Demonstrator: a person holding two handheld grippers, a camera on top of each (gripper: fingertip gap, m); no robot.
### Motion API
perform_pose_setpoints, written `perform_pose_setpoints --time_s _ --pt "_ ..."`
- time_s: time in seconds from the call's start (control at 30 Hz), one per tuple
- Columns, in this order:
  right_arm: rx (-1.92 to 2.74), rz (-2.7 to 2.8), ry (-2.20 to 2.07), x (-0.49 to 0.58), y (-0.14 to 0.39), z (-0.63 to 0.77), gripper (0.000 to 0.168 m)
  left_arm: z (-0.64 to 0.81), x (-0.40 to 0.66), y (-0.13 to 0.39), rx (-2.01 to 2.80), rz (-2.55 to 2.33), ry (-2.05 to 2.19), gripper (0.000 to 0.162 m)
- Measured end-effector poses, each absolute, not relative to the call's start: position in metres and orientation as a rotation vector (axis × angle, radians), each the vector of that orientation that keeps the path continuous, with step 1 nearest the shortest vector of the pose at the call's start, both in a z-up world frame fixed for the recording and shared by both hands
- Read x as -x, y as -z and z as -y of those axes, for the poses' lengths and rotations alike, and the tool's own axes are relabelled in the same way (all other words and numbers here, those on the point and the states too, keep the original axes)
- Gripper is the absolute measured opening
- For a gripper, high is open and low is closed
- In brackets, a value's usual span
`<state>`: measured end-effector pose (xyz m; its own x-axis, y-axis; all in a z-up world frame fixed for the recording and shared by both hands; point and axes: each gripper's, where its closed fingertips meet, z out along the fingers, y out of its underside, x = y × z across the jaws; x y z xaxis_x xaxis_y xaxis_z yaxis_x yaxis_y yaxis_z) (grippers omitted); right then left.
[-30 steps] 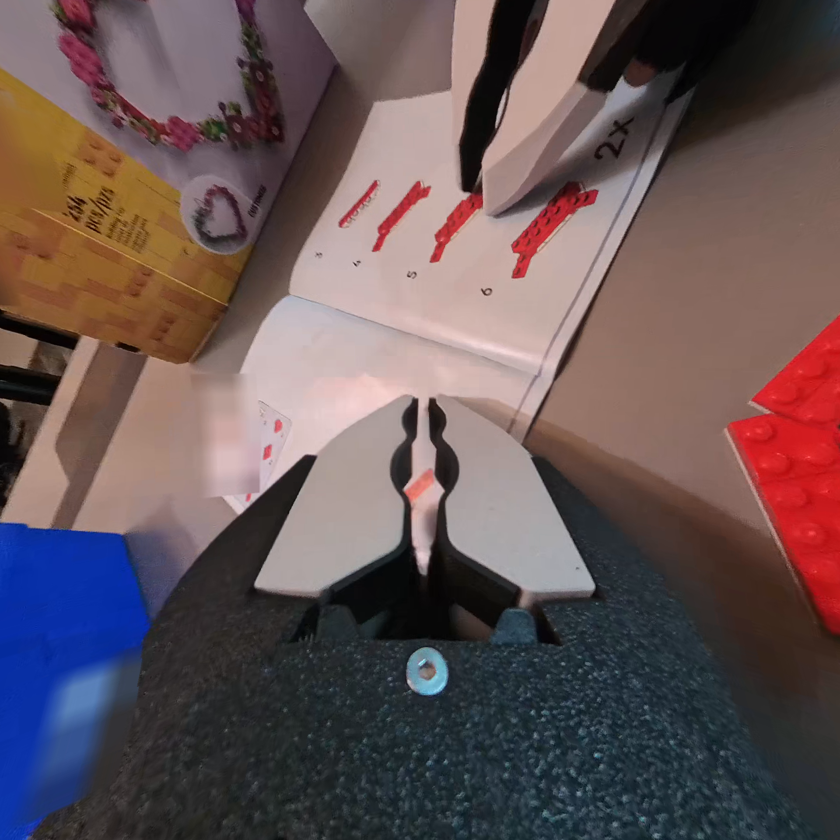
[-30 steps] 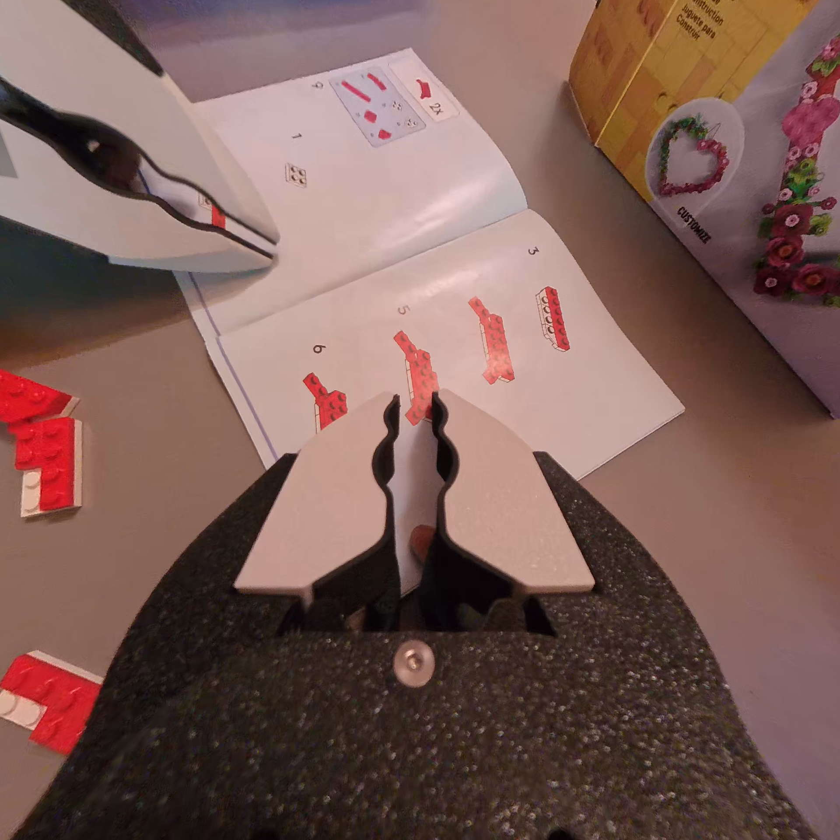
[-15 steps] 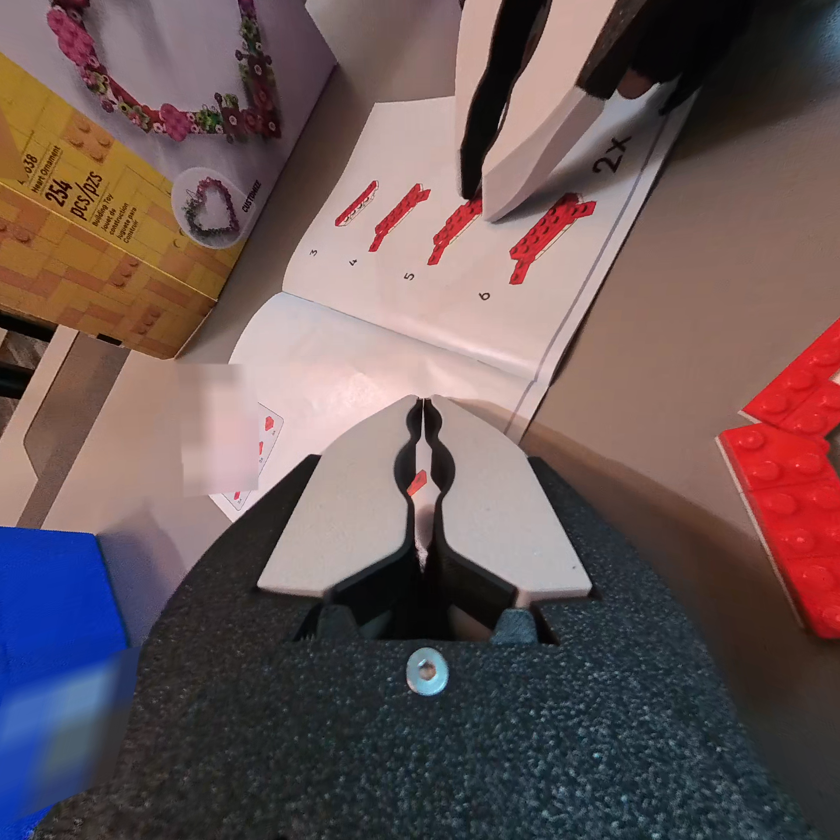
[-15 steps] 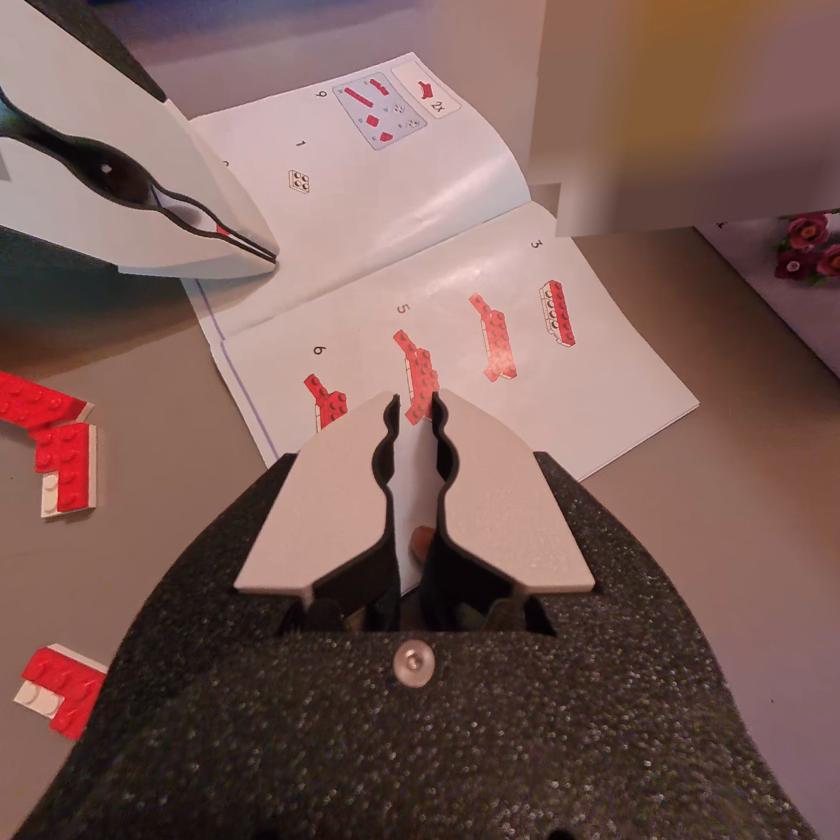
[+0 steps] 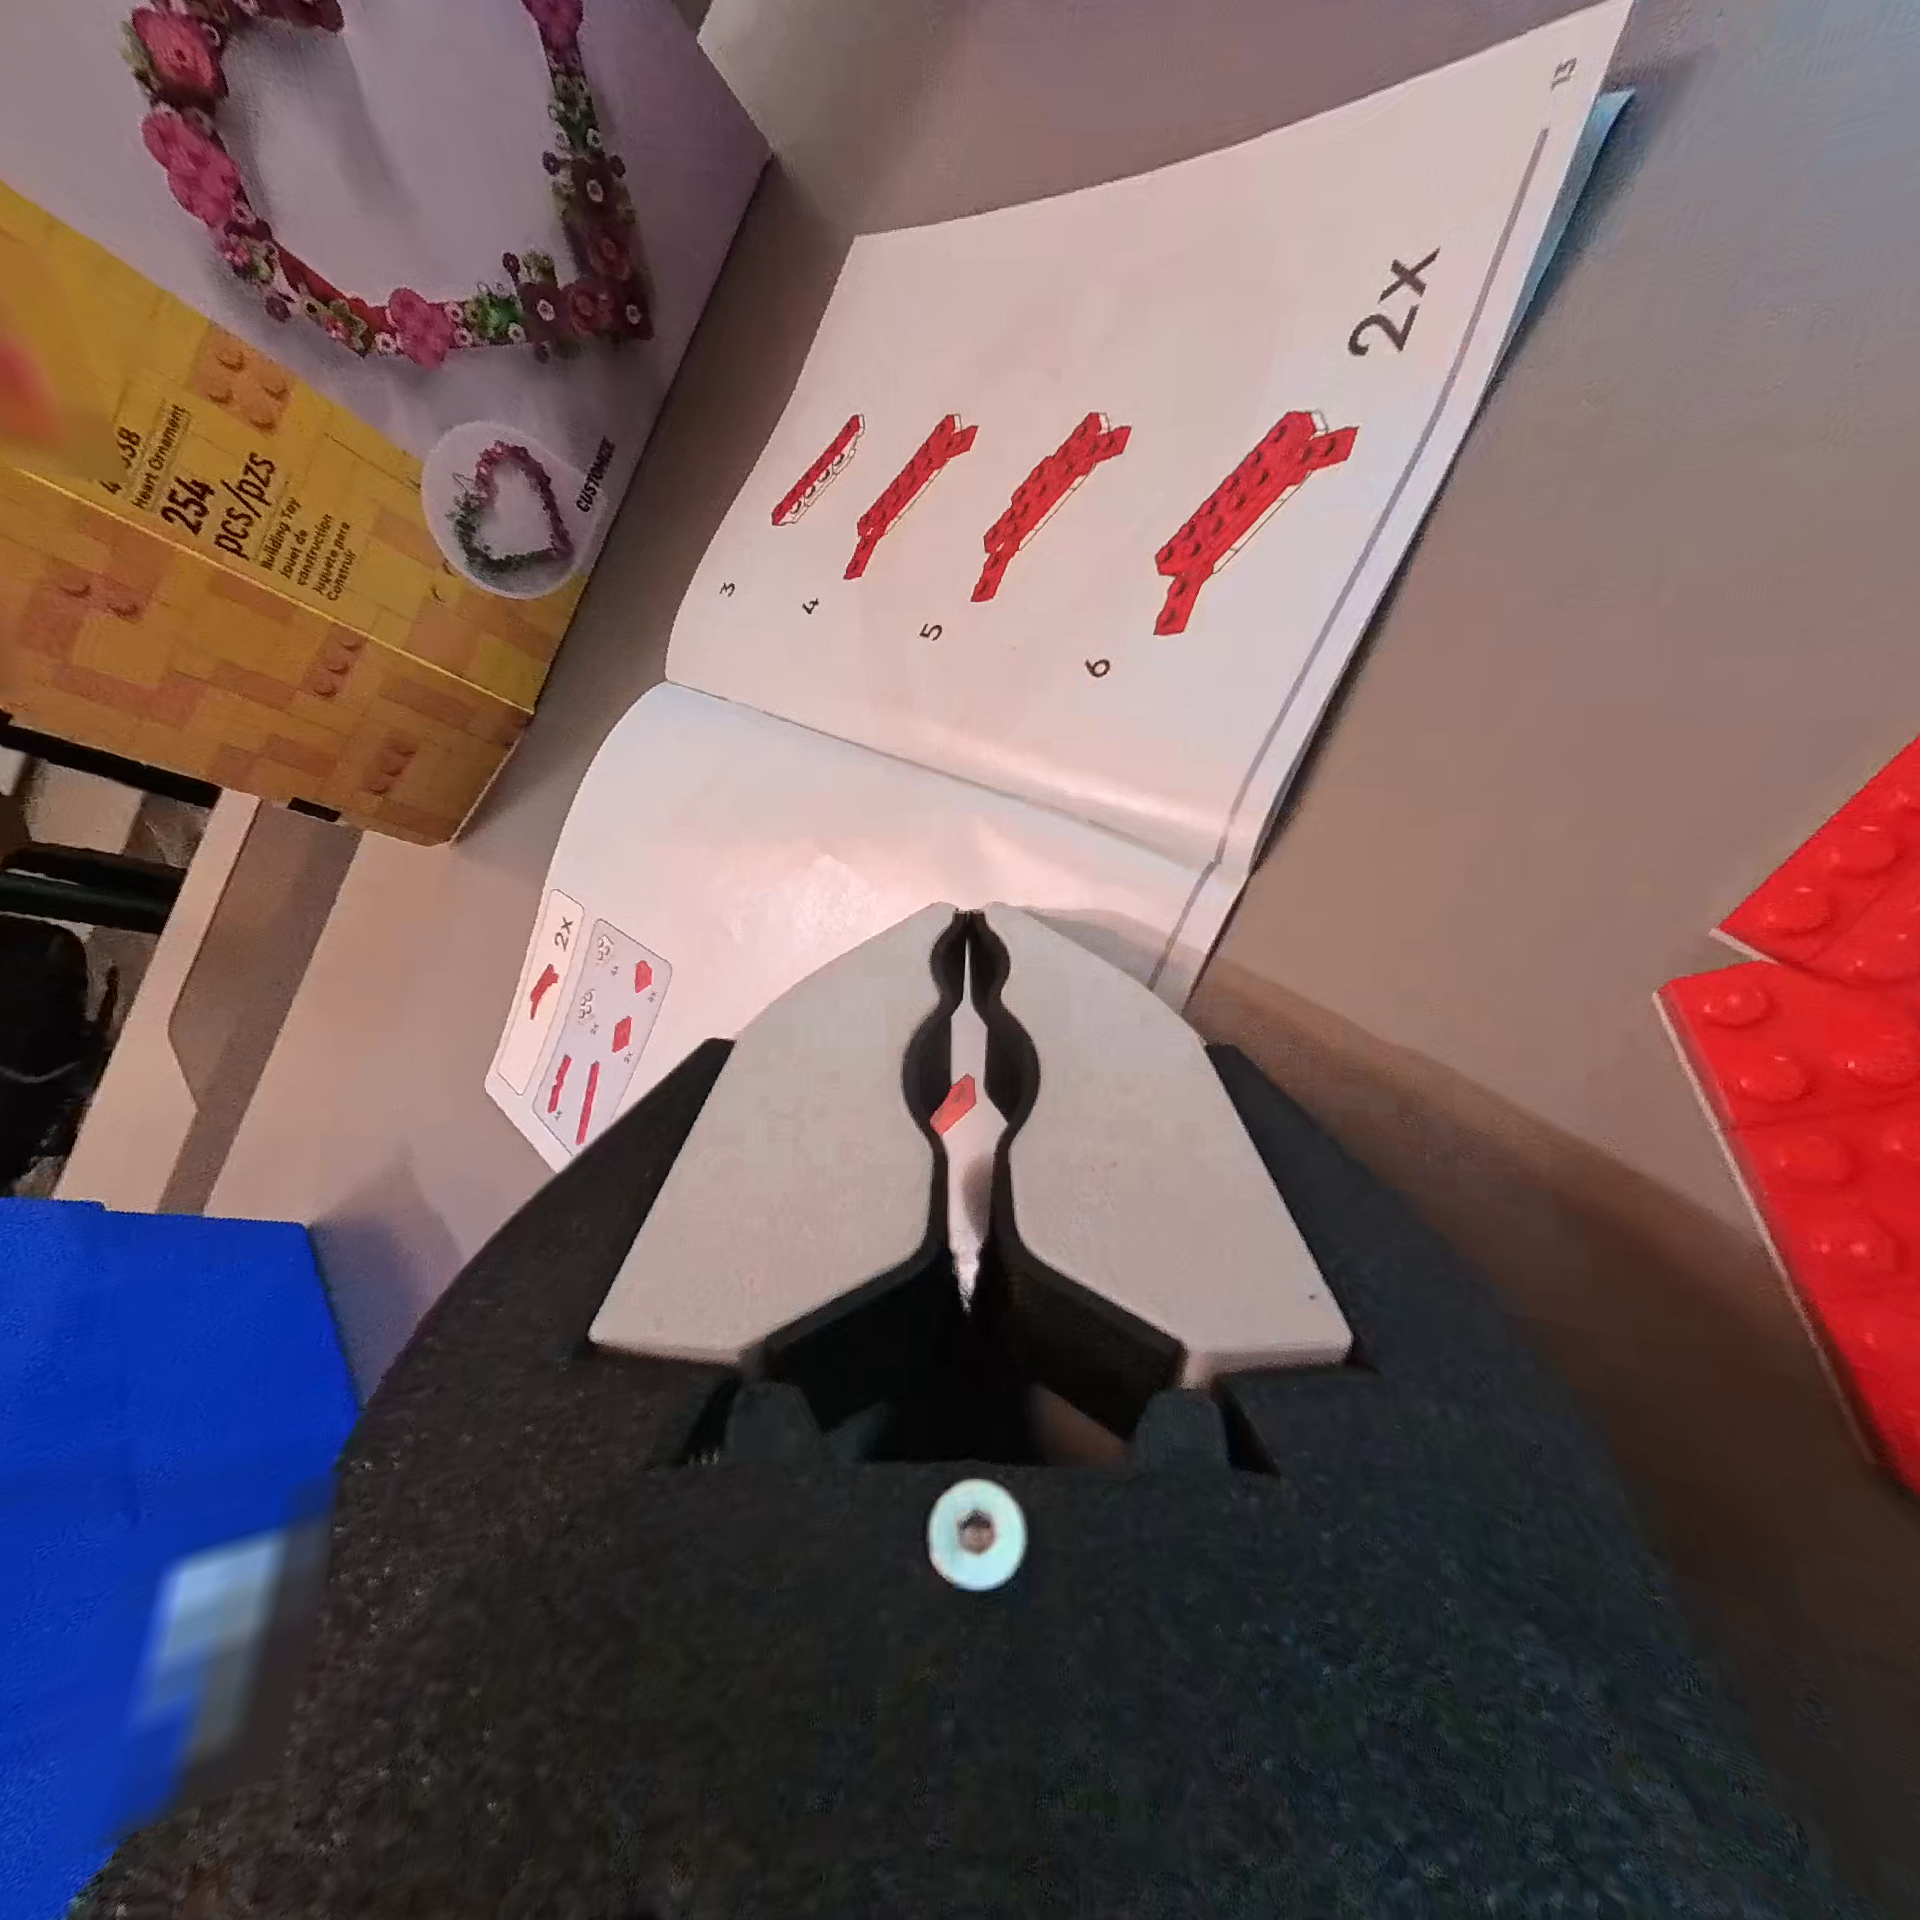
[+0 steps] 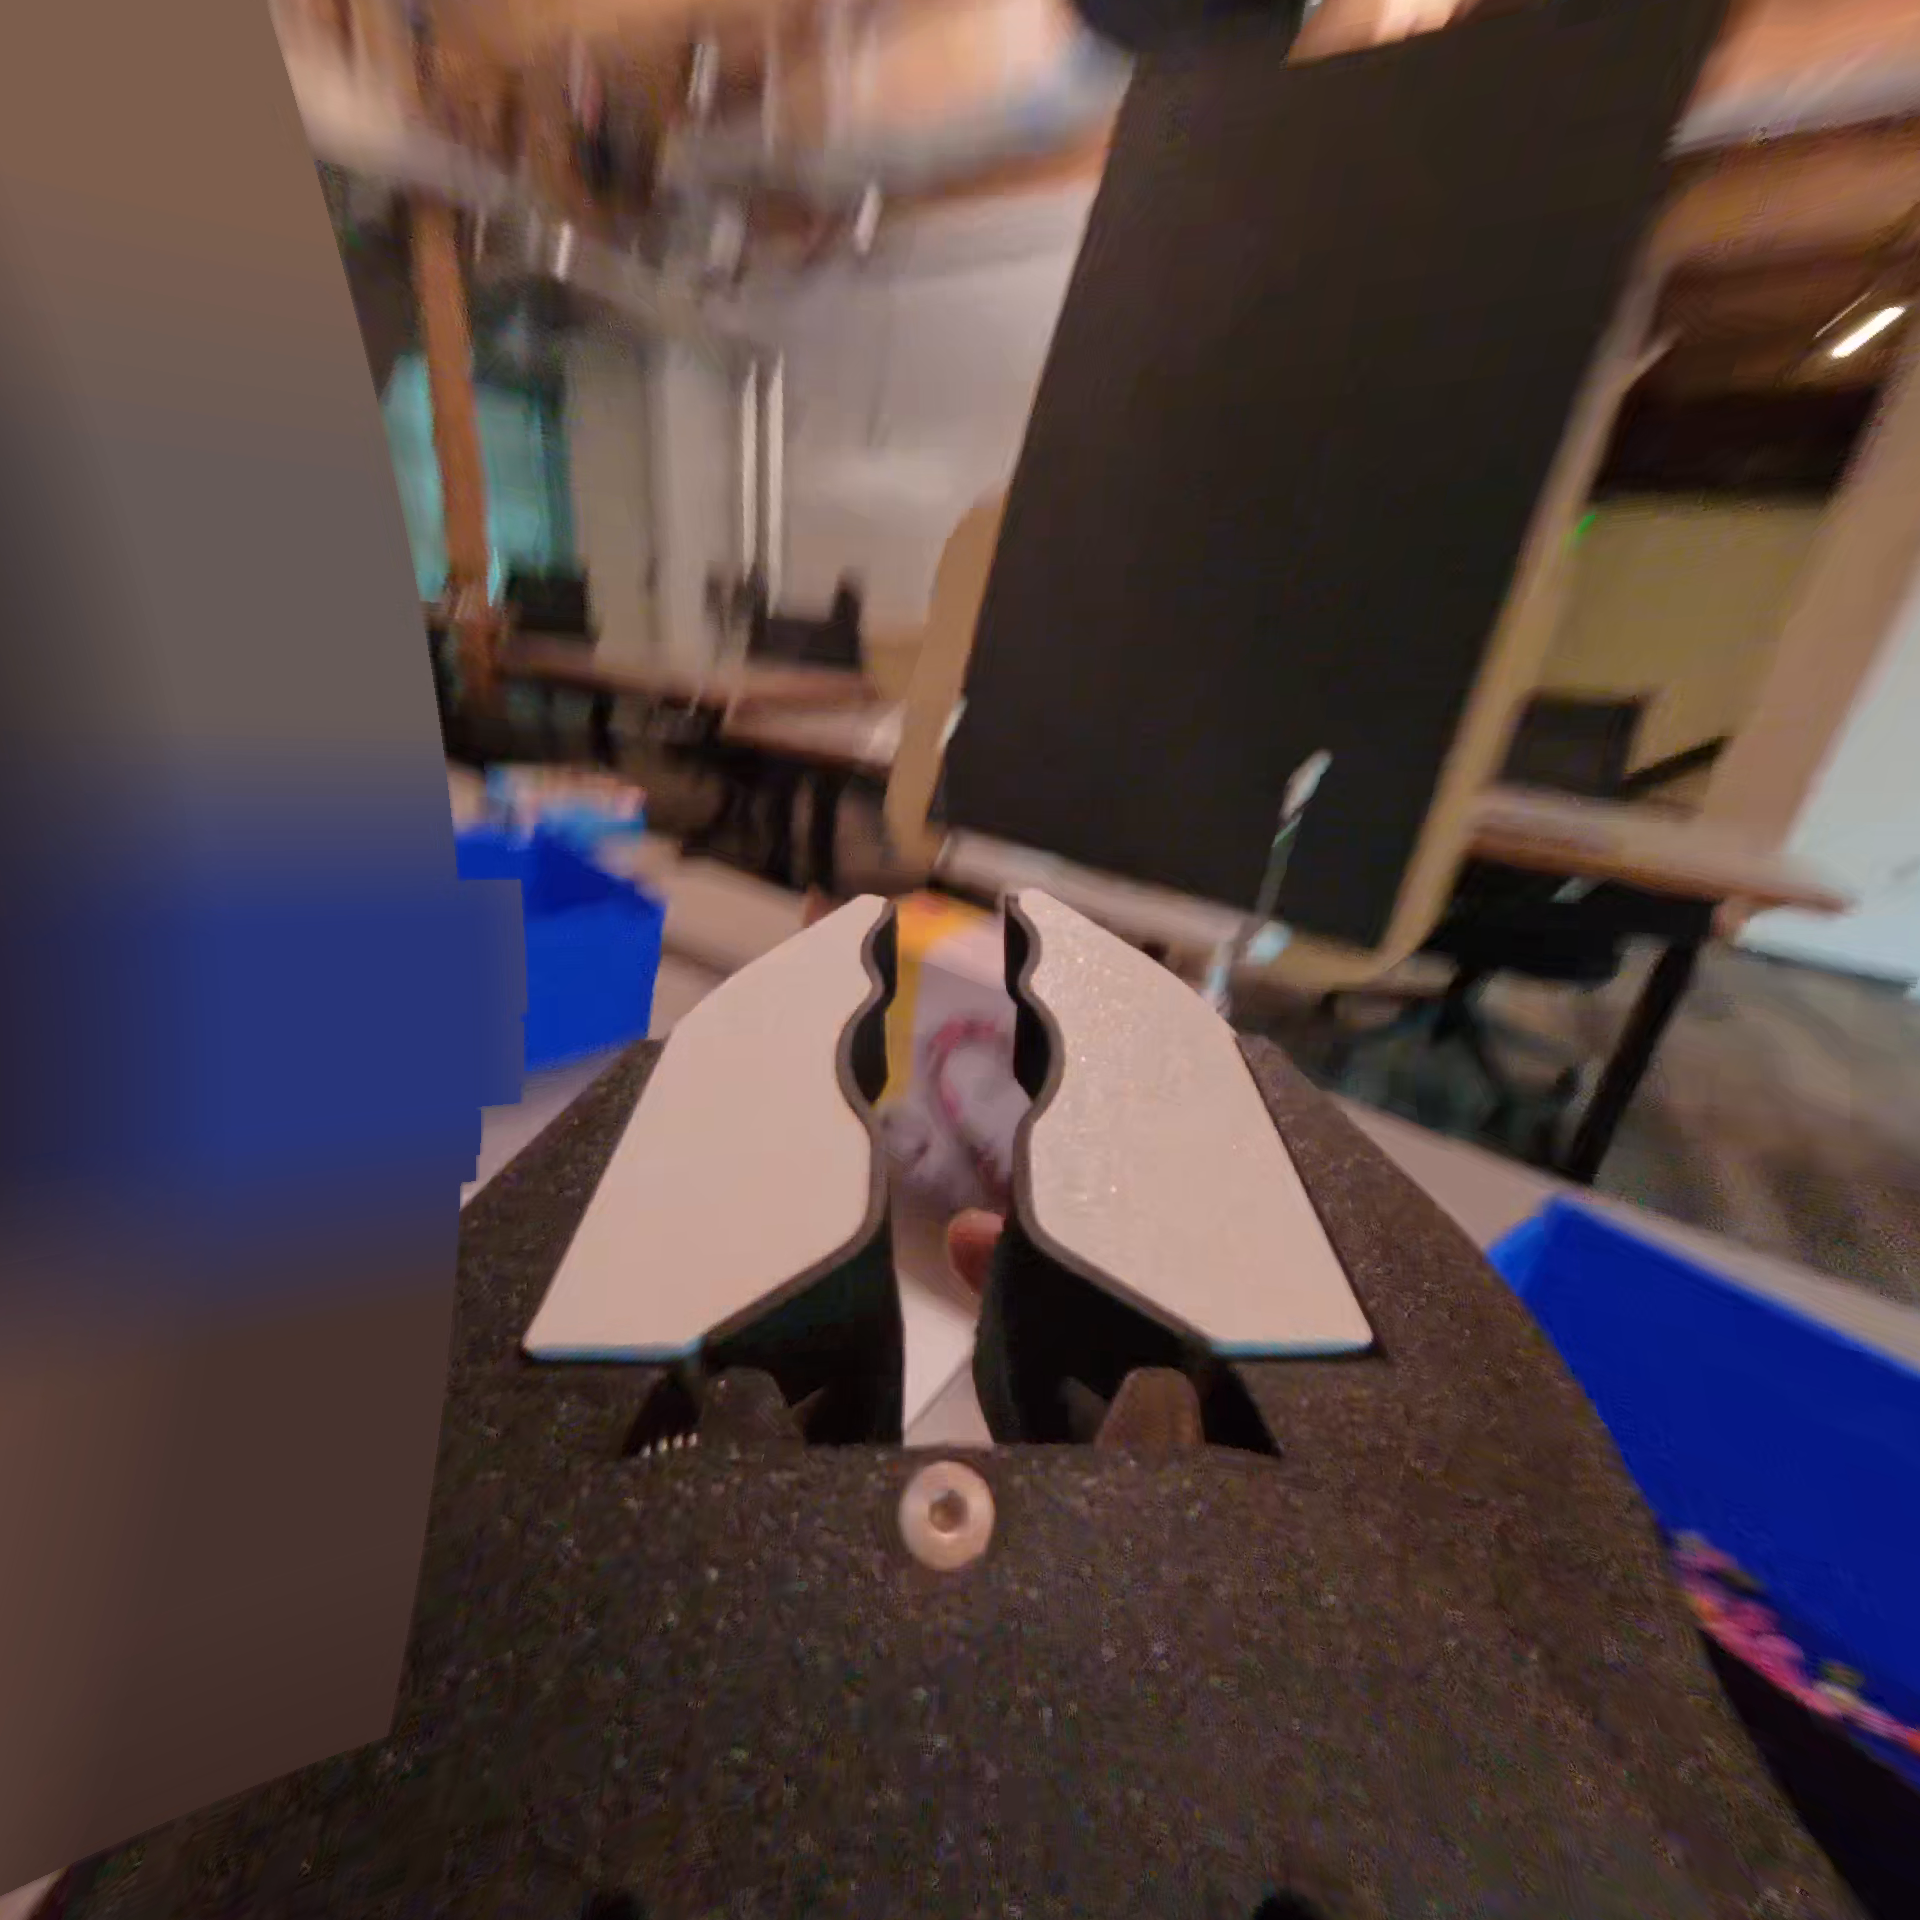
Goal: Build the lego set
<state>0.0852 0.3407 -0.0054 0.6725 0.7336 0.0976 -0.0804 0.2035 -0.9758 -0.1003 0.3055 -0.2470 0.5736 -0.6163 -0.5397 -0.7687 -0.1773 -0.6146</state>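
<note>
My left gripper (image 5: 966, 914) is shut, its tips together low over the left page of the open instruction booklet (image 5: 1039, 675). A small red printed shape shows through the slit between its fingers. Red lego plates (image 5: 1829, 1091) lie on the grey table at the right. My right gripper (image 6: 948, 909) is open by a narrow gap and empty. It is lifted and tilted up toward the room. The lego box (image 6: 951, 1070) shows blurred through its gap. The right gripper is not in the left wrist view.
The yellow and lilac lego box (image 5: 312, 416) stands left of the booklet. A blue bin (image 5: 135, 1455) is at the near left. In the right wrist view there are blue bins (image 6: 592, 935) (image 6: 1714, 1382), a black panel (image 6: 1299, 468) and tables behind.
My right gripper has lifted off the booklet's right page and swung up to face the room, leaving the left wrist view. My left gripper has stayed over the left page.
</note>
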Motion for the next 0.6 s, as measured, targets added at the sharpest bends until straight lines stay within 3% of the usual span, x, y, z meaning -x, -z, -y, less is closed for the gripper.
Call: perform_pose_setpoints --time_s 0.07,0.17,0.37,0.5,0.6 --pt "1.12 0.479 -0.588 -0.14 -0.035 -0.315 0.016 -0.306 0.1 0.247 1.876 -1.112 -0.207 0.0" --pt "1.126 0.427 -0.446 -0.196 -0.041 -0.286 0.014 -0.307 0.1 0.247 1.883 -1.099 -0.176 0.0" --pt "1.533 0.629 -0.355 -0.233 0.043 -0.275 0.016 -0.307 0.1 0.247 1.901 -1.094 -0.155 0.001" --pt "1.925 0.953 -0.321 -0.232 0.128 -0.287 0.045 -0.311 0.102 0.234 1.944 -1.001 -0.074 0.006" --pt "1.975 1.151 -0.096 -0.236 0.162 -0.317 0.043 -0.315 0.101 0.211 1.943 -0.886 0.03 0.008"
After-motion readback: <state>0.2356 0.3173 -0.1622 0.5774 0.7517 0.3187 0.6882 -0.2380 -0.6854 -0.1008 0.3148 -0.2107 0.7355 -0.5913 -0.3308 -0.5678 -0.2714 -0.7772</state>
